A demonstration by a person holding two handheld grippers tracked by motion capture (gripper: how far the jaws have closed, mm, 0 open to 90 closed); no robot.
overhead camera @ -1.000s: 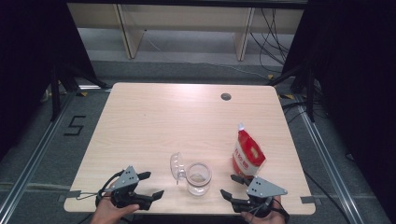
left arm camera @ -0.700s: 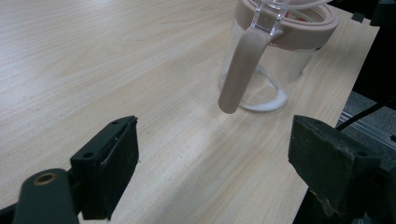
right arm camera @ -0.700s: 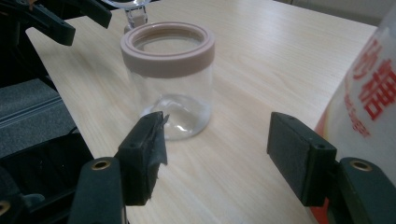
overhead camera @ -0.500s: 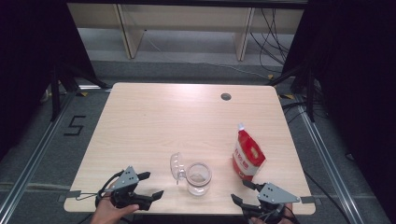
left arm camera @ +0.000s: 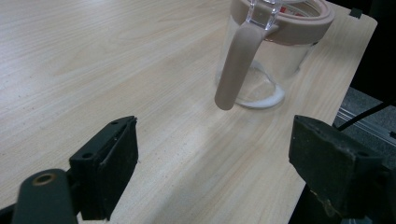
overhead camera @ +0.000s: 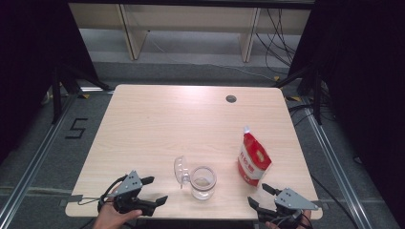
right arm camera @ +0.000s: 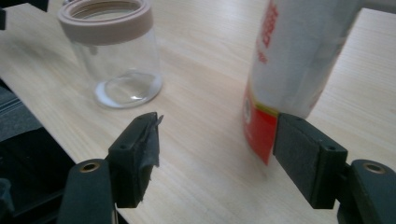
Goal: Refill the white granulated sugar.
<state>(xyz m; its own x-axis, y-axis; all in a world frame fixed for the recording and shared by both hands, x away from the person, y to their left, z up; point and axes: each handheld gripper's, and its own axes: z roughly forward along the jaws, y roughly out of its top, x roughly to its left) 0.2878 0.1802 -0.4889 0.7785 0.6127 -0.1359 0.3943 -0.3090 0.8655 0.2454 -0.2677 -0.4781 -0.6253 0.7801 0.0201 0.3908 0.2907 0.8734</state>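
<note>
The right gripper [overhead camera: 261, 196] is hovering at the table's [overhead camera: 157, 119] near edge, its jaws spread and just widening, nothing between them; the red-and-white pouch [overhead camera: 253, 160] is standing just ahead. The left gripper [overhead camera: 155, 190] is gaping empty, facing the glass jar [overhead camera: 202, 182].

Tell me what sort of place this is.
Probably a lab or recording room, not a home. A bare wooden table stands between black curtains, cables trail over the floor behind it, and a taped number marks the floor at its left.
</note>
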